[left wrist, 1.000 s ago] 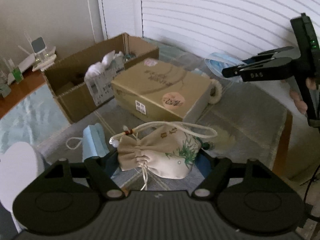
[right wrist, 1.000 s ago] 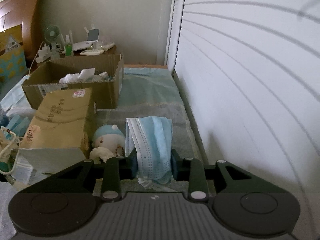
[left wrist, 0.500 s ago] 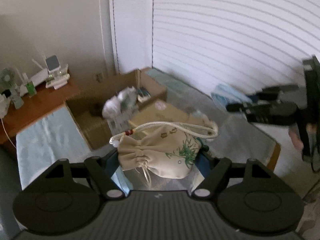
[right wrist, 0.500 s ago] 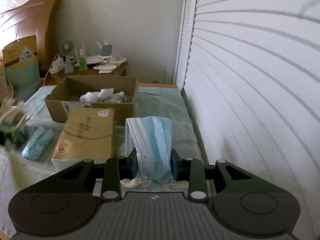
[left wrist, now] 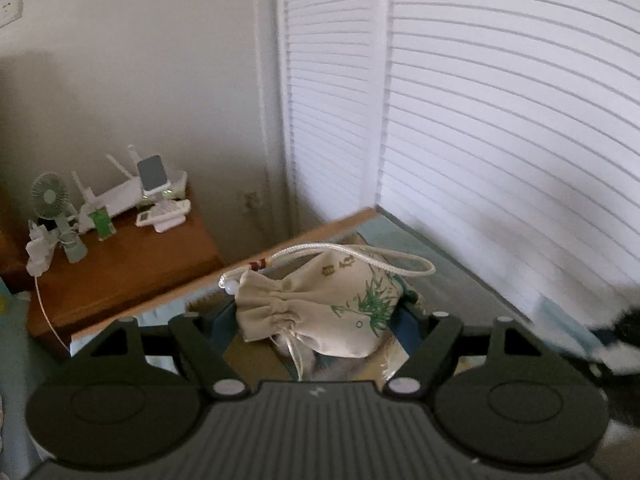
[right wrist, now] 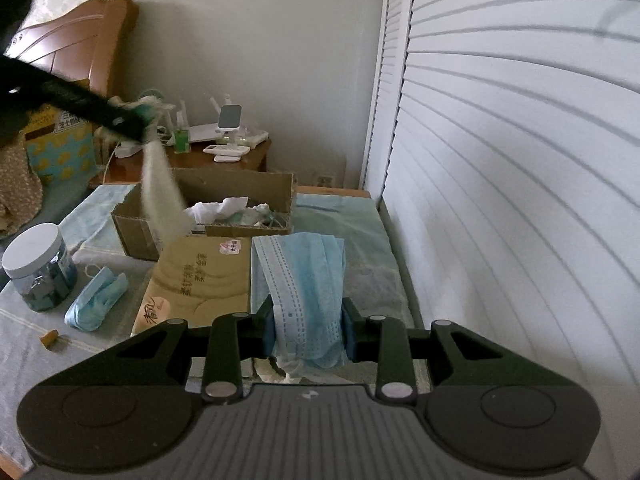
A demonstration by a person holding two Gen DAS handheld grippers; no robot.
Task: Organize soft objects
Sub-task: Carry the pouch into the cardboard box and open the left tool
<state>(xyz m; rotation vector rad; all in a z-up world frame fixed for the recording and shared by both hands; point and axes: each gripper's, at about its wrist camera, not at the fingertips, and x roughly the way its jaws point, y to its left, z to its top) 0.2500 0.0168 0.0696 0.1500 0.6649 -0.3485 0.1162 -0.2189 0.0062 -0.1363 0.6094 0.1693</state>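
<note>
A beige drawstring pouch (left wrist: 320, 304) with a green plant print hangs in the air, my left gripper (left wrist: 316, 322) shut on it. In the right wrist view the same gripper (right wrist: 134, 122) is a blurred dark bar at the upper left, and the pouch (right wrist: 160, 196) trails below it over the open cardboard box (right wrist: 256, 186). My right gripper (right wrist: 308, 328) is shut on a bundle of blue face masks (right wrist: 304, 280), held above the bed. Another blue mask (right wrist: 96, 298) lies on the bedcover at the left.
A closed tan box (right wrist: 200, 280) lies in front of the open box, which holds white tissue (right wrist: 218, 208). A white-lidded jar (right wrist: 38, 268) stands at the left. A wooden nightstand (left wrist: 120, 256) carries a fan and router. Slatted white doors (right wrist: 500, 200) line the right side.
My left gripper has lifted the pouch off the bed and swung up, its view now on the wall and nightstand. My right gripper rose a little, still holding the masks.
</note>
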